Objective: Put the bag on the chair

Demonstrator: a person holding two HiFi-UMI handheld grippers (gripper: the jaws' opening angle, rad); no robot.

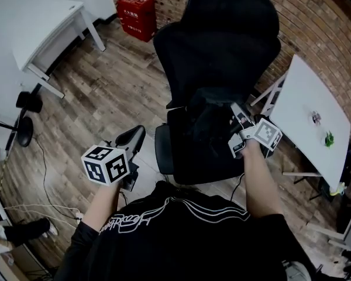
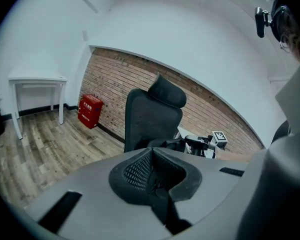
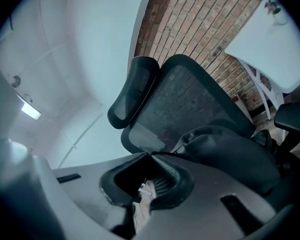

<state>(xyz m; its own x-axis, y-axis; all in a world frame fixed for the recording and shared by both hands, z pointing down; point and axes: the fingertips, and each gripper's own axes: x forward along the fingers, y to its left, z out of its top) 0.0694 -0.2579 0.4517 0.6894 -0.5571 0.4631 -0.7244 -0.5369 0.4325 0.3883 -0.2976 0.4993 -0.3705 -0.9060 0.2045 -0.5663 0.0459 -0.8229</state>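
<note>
One black bag (image 1: 207, 119) lies on the seat of one black chair (image 1: 222, 45), with two claws nearby.
The right claw (image 1: 237, 111) is clenched at the bag's edge; whether it pinches a strap is unclear. The left claw (image 1: 133, 138), clenched on nothing, is left of the chair. Two white counters (image 1: 41, 22) (image 1: 310, 116) flank the chair, with one red box (image 1: 137, 13) beyond it. The floor (image 1: 105, 98) is wood and the wall (image 1: 316, 16) is brick.

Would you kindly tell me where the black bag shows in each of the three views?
Head view: the bag is at the centre, on the seat of the chair.
Left gripper view: near the centre, small, on the seat.
Right gripper view: lower right, large and close.
Shared landmark: the chair's black backrest, which rises behind the bag in every view.
</note>
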